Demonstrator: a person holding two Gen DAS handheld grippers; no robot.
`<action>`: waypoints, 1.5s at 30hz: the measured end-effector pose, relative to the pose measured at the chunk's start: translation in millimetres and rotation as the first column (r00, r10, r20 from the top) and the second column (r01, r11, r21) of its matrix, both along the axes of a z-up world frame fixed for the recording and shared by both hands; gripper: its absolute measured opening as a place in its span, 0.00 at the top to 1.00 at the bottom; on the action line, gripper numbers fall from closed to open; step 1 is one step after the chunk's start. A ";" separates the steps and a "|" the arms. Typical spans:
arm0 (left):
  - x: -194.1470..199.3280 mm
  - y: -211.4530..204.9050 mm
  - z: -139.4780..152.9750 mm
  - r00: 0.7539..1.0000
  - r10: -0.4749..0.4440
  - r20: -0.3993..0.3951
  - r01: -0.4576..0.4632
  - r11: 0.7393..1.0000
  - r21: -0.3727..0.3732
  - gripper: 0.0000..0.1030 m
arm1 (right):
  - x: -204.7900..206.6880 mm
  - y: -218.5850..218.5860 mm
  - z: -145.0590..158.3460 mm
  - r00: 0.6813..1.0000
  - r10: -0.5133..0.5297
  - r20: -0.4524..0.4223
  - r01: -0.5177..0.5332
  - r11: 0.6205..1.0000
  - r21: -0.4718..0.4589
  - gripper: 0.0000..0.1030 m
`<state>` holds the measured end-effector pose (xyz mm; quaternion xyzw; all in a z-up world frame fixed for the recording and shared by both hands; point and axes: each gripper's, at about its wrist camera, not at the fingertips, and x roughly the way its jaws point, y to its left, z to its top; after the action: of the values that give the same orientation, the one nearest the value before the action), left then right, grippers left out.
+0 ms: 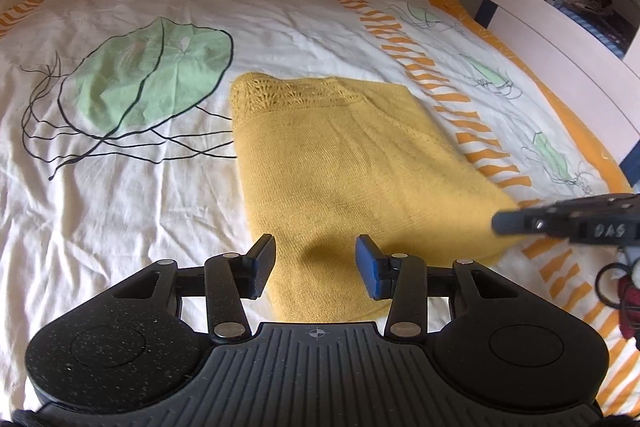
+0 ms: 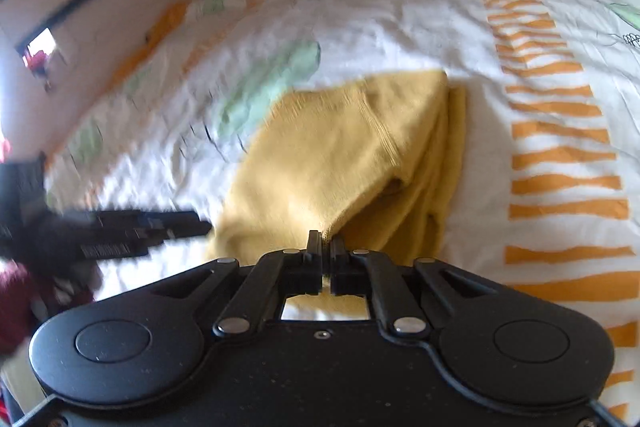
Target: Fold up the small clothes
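**Right jaws pinched on the yellow knit's near corner, left jaws slack over it**

Left wrist view: I see the yellow knit garment (image 1: 344, 163) lying already partly folded on the leaf-print bed sheet (image 1: 120, 219), from centre frame down toward 6 o'clock. A lacy open-knit band runs along its far edge at 12 o'clock. My left gripper (image 1: 315, 267) hovers over the near edge, jaws partly apart with nothing between the pads. The right gripper (image 1: 504, 223) enters at 3 o'clock, its tip at the garment's right corner. Pale characters are printed on its side, but I cannot read them with confidence.

Right wrist view: this frame is smeared. My right gripper (image 2: 326, 247) has its jaws closed tight, and a corner of the yellow knit garment (image 2: 340, 155) rises into them, so I judge it pinched. The stacked layers show along the right edge at 2 o'clock. The left gripper (image 2: 168, 227) sits at 9 o'clock, beside the cloth.

I judge the knit light, soft and limp, likely to stretch and sag. Corners and the firmer seam edges look best for gripping; the lacy band could snag.
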<state>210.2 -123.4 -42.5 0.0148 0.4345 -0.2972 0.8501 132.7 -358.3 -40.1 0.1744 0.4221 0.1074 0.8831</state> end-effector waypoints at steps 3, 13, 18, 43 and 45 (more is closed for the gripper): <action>1.3 -8.9 -10.2 0.999 -0.033 -0.030 0.034 0.999 0.028 0.58 | 7.7 4.3 -25.1 0.992 0.021 -0.120 -0.033 0.995 -0.099 0.89; -10.9 -19.4 -30.1 0.995 -0.096 -0.035 0.099 0.991 0.095 0.48 | -0.8 -4.1 -25.5 0.992 -0.001 -0.125 -0.013 0.994 -0.112 0.83; -14.4 -15.3 -31.1 0.997 -0.077 -0.032 0.079 0.995 0.068 0.45 | -3.5 -23.2 -10.6 0.994 -0.106 -0.036 0.103 0.992 -0.078 0.59; -18.1 1.9 -11.7 1.000 -0.016 -0.017 0.015 0.999 -0.047 0.38 | 34.5 -18.1 -26.0 0.949 -0.295 0.108 0.306 0.946 -0.106 0.89; -15.7 7.3 -9.2 1.000 0.014 -0.012 -0.014 0.998 -0.060 0.38 | 33.2 -26.2 -35.5 0.947 -0.310 0.077 0.315 0.948 -0.050 0.89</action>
<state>194.5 -116.1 -51.7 -0.0154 0.4305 -0.3042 0.8497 165.9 -384.5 -75.6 0.2081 0.3617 -0.0410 0.9079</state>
